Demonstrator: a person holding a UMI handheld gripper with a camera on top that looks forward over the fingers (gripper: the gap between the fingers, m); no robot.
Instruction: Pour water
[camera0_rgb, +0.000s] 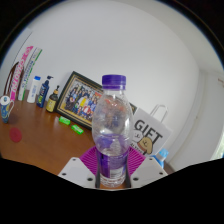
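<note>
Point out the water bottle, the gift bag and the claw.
water bottle (112, 125), gripper view, on its clear body.
gift bag (148, 130), gripper view, on its printed white front.
claw (113, 166), gripper view, between its fingertips, shut on the water bottle.

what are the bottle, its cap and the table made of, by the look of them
The bottle, held between the gripper fingers, looks like clear thin plastic: you see through it and it glints. Its cap seems opaque purple plastic. The table looks like wood or wood-look laminate, brown with a slight sheen.

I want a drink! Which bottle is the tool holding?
The clear water bottle with the purple cap, standing between the tool's fingers. The other bottles stand far behind, by the wall.
</note>
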